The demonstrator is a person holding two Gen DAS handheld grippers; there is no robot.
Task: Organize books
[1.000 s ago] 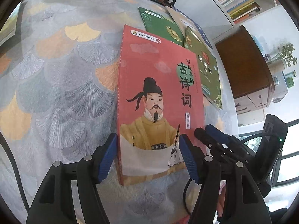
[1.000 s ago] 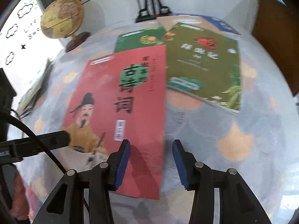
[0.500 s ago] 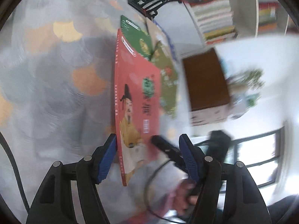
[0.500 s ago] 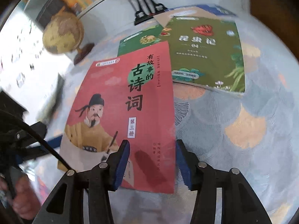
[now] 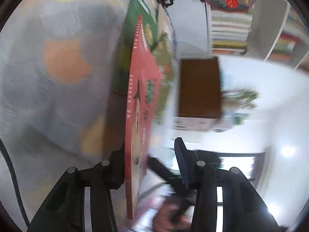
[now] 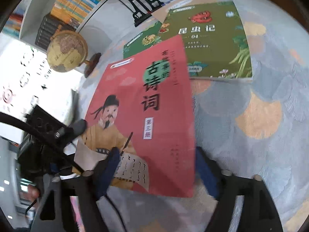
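Left wrist view showed the red book (image 5: 135, 135) edge-on between my closing left gripper (image 5: 150, 166), against the left finger, clear of the right pad (image 5: 182, 164). My right gripper (image 6: 156, 172) was opening, straddling the book's lower edge above the tablecloth (image 6: 260, 116) without gripping.

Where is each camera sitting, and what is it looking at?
Left wrist: on the left gripper, looking along the red book seen edge-on between its closing jaws, towards a bookshelf; its own fingers and a blurred hand show.
Right wrist: on the right gripper, looking down on the red book's cover, a green book and a globe; its opening jaws show.
Shared: the red book, the green book.
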